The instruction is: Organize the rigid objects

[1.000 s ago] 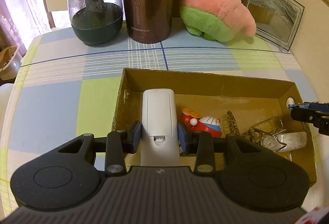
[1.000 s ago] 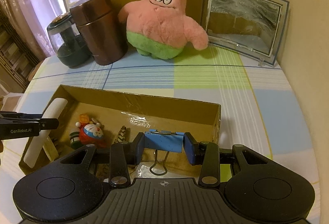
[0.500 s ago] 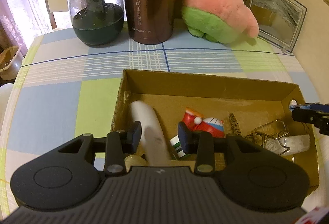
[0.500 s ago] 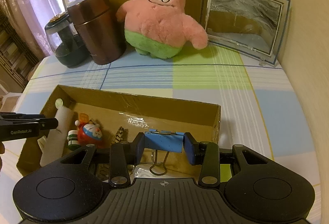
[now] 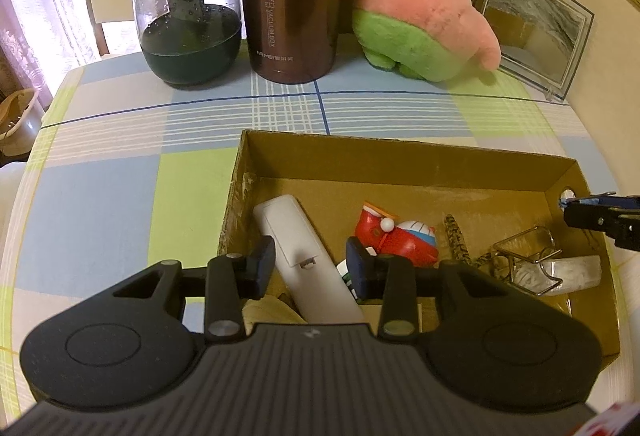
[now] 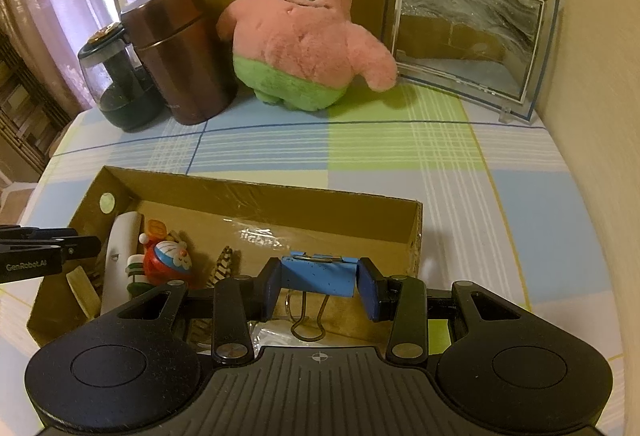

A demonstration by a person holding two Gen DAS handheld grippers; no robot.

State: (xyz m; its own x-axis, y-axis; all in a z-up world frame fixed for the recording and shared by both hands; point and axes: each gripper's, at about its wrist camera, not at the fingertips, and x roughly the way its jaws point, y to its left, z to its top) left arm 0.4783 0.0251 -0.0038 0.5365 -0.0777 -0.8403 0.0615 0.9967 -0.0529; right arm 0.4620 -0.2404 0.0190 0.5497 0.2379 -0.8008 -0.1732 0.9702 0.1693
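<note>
binder clip (image 6: pixel 318 275) sat pinched in the right gripper (image 6: pixel 319 282) at lower centre of the right wrist view, above the cardboard box (image 6: pixel 256 196); small, light, stiff steel, best squeezed on its flat blue sides, wire handles dangling free. in the left wrist view, the left gripper (image 5: pixel 311 268) stood spread and empty at lower centre, over the white remote (image 5: pixel 294 240) lying loose in the box's left end; smooth plastic, light, likely slippery.

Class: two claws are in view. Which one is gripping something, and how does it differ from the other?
The right claw: its pads clamp a blue metal binder clip. The left claw is open above a white plastic remote.
</note>
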